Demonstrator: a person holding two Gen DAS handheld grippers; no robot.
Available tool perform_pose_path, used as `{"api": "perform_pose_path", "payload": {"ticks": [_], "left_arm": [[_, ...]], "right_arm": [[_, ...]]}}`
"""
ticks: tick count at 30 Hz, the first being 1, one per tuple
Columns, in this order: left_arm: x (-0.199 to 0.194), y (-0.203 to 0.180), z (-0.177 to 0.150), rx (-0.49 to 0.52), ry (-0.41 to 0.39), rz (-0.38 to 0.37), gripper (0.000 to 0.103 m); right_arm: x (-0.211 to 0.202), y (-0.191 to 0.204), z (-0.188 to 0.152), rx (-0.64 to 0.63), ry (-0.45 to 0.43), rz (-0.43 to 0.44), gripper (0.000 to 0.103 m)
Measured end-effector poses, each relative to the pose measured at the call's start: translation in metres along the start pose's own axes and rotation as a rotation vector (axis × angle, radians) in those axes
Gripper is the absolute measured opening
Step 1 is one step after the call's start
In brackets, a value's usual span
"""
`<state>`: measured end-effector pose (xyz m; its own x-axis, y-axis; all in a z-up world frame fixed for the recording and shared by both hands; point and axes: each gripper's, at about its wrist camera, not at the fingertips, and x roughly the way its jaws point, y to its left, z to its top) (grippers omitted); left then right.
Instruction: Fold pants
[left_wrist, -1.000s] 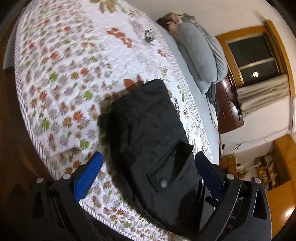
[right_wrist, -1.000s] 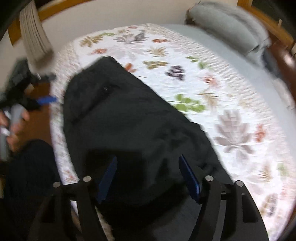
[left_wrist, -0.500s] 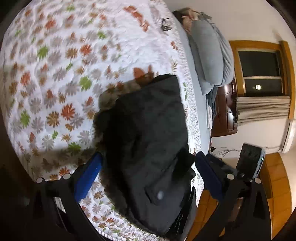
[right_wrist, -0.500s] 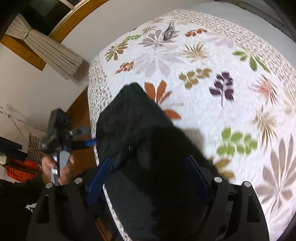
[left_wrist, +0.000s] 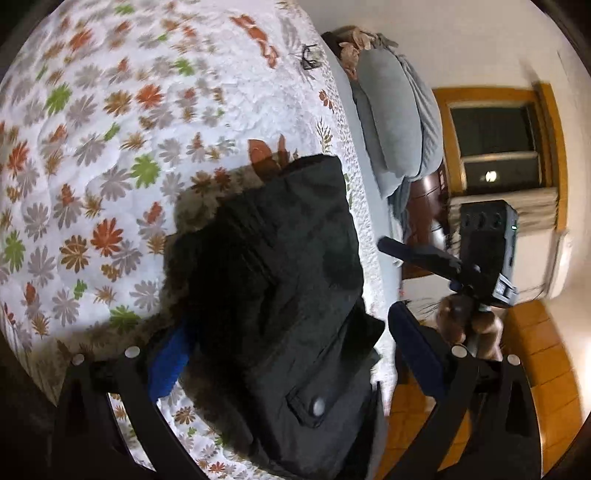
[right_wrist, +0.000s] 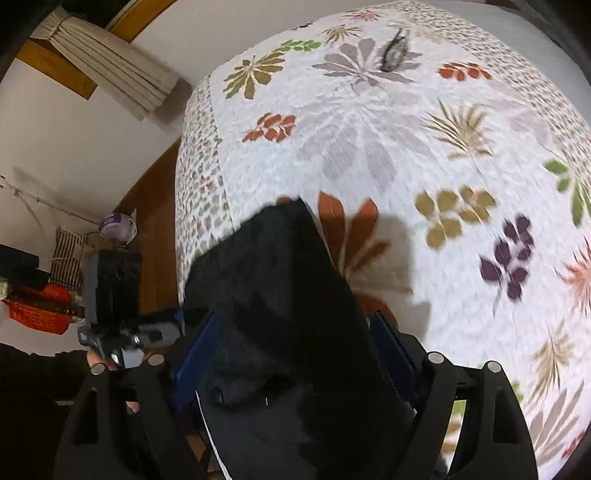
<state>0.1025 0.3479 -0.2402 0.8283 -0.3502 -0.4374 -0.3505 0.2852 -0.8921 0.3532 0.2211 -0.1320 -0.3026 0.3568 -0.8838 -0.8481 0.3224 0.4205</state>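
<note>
The left wrist camera looks steeply down along its gripper (left_wrist: 291, 354) at the bed (left_wrist: 110, 147), close over the black pants (left_wrist: 273, 280), facing the pillow (left_wrist: 388, 122) and window (left_wrist: 495, 144); the right wrist camera looks down just as near over the pants (right_wrist: 280, 295); both views share the pants and flowered quilt (right_wrist: 406, 147); each shows the other gripper.

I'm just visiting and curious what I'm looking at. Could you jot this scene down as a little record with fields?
place: bed with a leaf-print quilt
garment: black pants, folded into a compact bundle near the bed's edge
pocket: flap with a snap button facing up
left tool: open, fingers either side of the pants
right tool: open, fingers either side of the pants
beyond: grey pillow, curtained window
</note>
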Motion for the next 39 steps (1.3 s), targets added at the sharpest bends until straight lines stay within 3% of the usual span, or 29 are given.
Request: {"api": "perform_pose_path", "payload": {"ticks": [7,9,11,14,17,21,24,25,27,36,39], "left_arm": [[-0.004,0.0,0.0,-0.013,-0.026,-0.003,0.098],[-0.005,0.001,-0.001,-0.032,-0.04,0.022,0.088],[-0.004,0.002,0.0,-0.037,-0.034,0.063,0.065],[-0.005,0.008,0.006,-0.06,-0.01,0.063,0.059],[-0.007,0.012,0.008,-0.085,-0.005,0.062,0.06],[-0.004,0.003,0.006,-0.046,-0.007,0.106,0.062],[-0.006,0.002,0.006,-0.034,-0.001,0.149,0.05],[-0.006,0.002,0.006,-0.035,0.001,0.16,0.045],[-0.008,0.002,0.006,-0.028,0.002,0.177,0.041],[-0.008,-0.01,0.011,0.004,-0.008,0.197,0.032],[-0.011,-0.019,0.01,0.017,-0.007,0.186,0.03]], "right_arm": [[0.033,0.001,0.041,-0.035,0.09,0.055,0.089],[0.04,-0.001,0.049,-0.035,0.109,0.081,0.089],[0.046,-0.004,0.055,-0.031,0.123,0.094,0.09],[0.057,-0.011,0.064,-0.016,0.145,0.133,0.092],[0.073,-0.014,0.071,-0.025,0.184,0.151,0.092],[0.093,-0.016,0.077,-0.031,0.225,0.175,0.092],[0.108,-0.016,0.077,-0.038,0.267,0.185,0.091],[0.11,-0.015,0.077,-0.042,0.271,0.187,0.088],[0.112,-0.016,0.076,-0.031,0.284,0.221,0.057],[0.103,-0.006,0.072,-0.063,0.266,0.158,0.035],[0.092,0.001,0.071,-0.08,0.255,0.134,0.033]]}}
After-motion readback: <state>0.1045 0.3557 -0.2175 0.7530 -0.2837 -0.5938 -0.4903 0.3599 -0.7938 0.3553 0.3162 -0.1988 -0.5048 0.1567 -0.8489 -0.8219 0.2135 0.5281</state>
